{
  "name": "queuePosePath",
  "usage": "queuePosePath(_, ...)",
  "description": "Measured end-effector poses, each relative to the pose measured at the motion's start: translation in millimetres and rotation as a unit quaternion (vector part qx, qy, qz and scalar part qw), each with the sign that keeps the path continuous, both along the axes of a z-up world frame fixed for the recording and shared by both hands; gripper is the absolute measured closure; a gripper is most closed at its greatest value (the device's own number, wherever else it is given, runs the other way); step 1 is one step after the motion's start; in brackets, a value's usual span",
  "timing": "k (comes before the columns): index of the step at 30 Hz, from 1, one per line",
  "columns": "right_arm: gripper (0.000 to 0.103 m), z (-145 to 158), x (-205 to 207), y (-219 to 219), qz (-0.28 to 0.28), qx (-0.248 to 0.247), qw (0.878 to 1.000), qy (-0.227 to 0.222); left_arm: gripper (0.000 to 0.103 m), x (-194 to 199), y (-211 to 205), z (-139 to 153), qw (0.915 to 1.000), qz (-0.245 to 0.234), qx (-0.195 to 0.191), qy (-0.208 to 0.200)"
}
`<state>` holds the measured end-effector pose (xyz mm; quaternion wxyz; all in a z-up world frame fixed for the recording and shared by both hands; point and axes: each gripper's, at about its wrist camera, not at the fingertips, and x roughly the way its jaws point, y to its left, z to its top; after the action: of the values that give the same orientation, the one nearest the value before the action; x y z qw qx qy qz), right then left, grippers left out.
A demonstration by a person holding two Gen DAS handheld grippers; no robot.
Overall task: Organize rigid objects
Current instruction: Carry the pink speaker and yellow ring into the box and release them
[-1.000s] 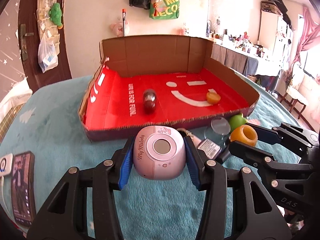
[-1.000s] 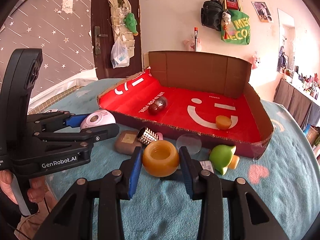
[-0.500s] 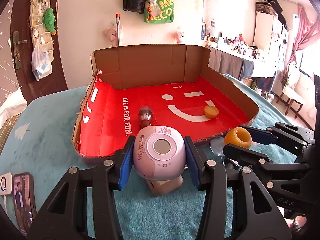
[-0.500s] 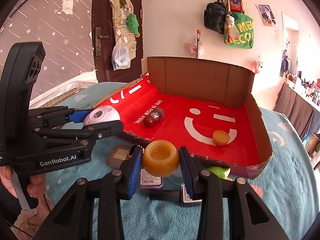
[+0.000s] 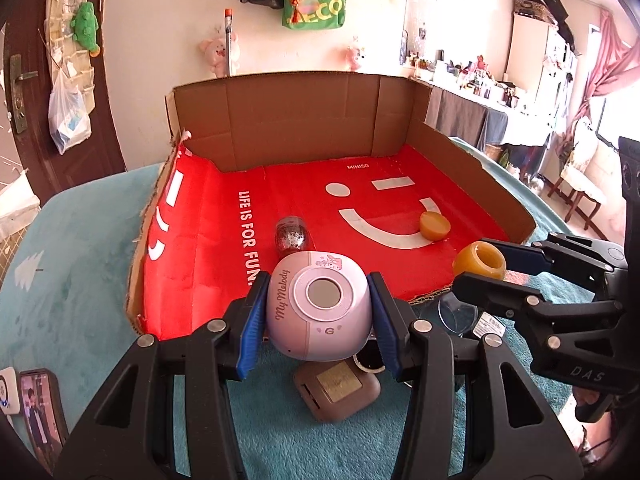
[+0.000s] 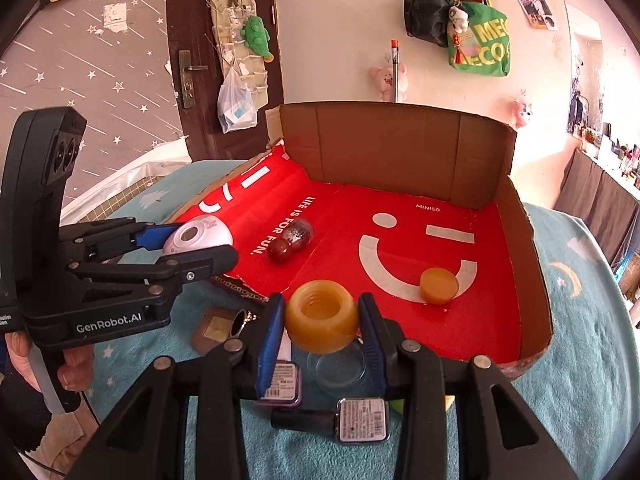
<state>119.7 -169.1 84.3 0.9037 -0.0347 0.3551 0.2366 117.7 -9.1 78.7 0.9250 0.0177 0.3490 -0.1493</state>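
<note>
- The left gripper is clamping a rounded pink gadget between its blue pads at the lower centre of the left view, its casing reading "My Melody".
- The right gripper is pinching a waxy amber ring at the lower centre of the right view, over the near edge of the cardboard tray.
- Only the right view is showing two barcode-labelled bottles lying on the teal cloth beneath the ring, beside a clear round dish.
- Only the left view is showing a phone at the lower left edge.
- The tray's red floor is reading "LIFE IS FOR FUN." and "MINISO", with a white smiley.
- Inside are lying a glittery capsule-shaped toy and an amber disc.
- A brown flat case is sitting on the cloth in front of the tray.
</note>
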Motion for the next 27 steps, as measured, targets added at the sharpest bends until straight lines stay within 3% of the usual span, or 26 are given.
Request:
queuePosePath(21,0.063,-36,59,-3,0.006,0.023,0.992,0.126,0.058,45,0,-31,0.9968,-0.009,0.002,0.079)
queuePosePath(27,0.063,-44,72,-4,-0.006,0.016,0.990,0.141,0.058,59,-3,-40,0.9950,-0.012,0.000,0.099)
